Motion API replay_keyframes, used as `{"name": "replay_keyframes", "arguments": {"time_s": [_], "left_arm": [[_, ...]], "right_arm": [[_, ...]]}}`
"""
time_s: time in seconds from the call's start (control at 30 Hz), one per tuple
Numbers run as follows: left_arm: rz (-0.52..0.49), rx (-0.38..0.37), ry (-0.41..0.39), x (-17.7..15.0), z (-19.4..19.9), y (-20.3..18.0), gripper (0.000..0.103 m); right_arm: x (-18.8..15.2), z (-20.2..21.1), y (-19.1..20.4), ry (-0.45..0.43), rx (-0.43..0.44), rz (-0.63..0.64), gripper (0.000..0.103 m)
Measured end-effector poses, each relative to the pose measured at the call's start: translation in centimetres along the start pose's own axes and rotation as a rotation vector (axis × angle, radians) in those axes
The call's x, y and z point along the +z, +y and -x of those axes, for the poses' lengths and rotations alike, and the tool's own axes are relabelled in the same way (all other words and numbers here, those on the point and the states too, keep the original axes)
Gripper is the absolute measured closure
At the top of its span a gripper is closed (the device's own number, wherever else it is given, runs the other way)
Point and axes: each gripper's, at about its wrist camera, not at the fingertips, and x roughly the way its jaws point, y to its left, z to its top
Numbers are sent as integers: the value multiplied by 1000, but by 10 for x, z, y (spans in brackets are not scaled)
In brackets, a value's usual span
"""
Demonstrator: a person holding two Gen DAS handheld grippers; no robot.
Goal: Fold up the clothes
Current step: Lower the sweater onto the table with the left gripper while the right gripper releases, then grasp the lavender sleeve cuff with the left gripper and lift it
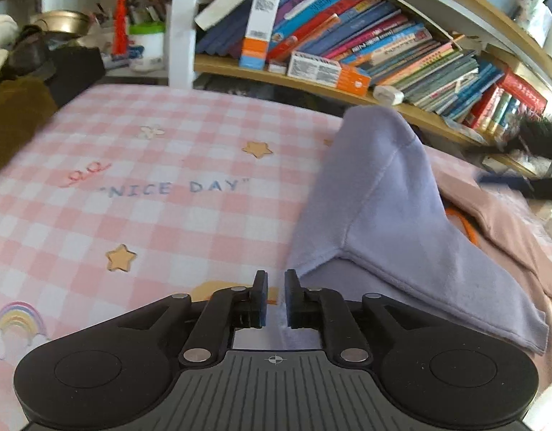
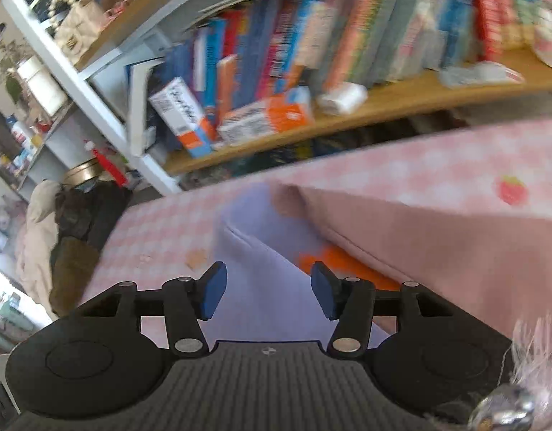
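A lavender garment (image 1: pixel 390 212) lies on the pink checked bedsheet (image 1: pixel 161 165), one part standing up in a peak, its hem just right of my left gripper (image 1: pixel 276 289). The left jaws stand nearly closed with a narrow gap and nothing between them. In the right wrist view the same lavender garment (image 2: pixel 268 269) lies under my right gripper (image 2: pixel 268 282), whose jaws are wide open and empty above the cloth. A dusty pink garment (image 2: pixel 437 248) lies to its right, also seen in the left wrist view (image 1: pixel 509 222). Something orange (image 2: pixel 347 262) shows between the two garments.
A wooden bookshelf (image 1: pixel 311 82) full of books runs along the bed's far side, with boxes (image 2: pixel 265 118) on its edge. A white post (image 1: pixel 182 25) stands at the back. Dark and brown clothes (image 1: pixel 21 115) pile up at the left.
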Motion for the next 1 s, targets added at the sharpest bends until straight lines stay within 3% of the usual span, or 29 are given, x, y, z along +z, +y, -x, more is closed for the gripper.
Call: {"name": "replay_keyframes", "arguments": {"time_s": [0.1, 0.37, 0.47, 0.67, 0.83, 1.0], "left_arm": [[-19, 16, -46, 5, 10, -4, 89], [-49, -31, -84, 0, 27, -45, 87], [-45, -99, -69, -4, 26, -68, 86], [-113, -203, -7, -14, 18, -116, 86], [-247, -242, 14, -24, 18, -152, 86], [-308, -257, 23, -31, 19, -168, 86]], "right_arm": [[-26, 27, -28, 8, -50, -6, 52], [-82, 78, -83, 64, -181, -22, 49], [-95, 84, -91, 94, -173, -63, 49], [-108, 96, -88, 111, -177, 24, 49], [-114, 103, -98, 116, -201, 32, 50], [-116, 103, -106, 75, -210, 51, 58]]}}
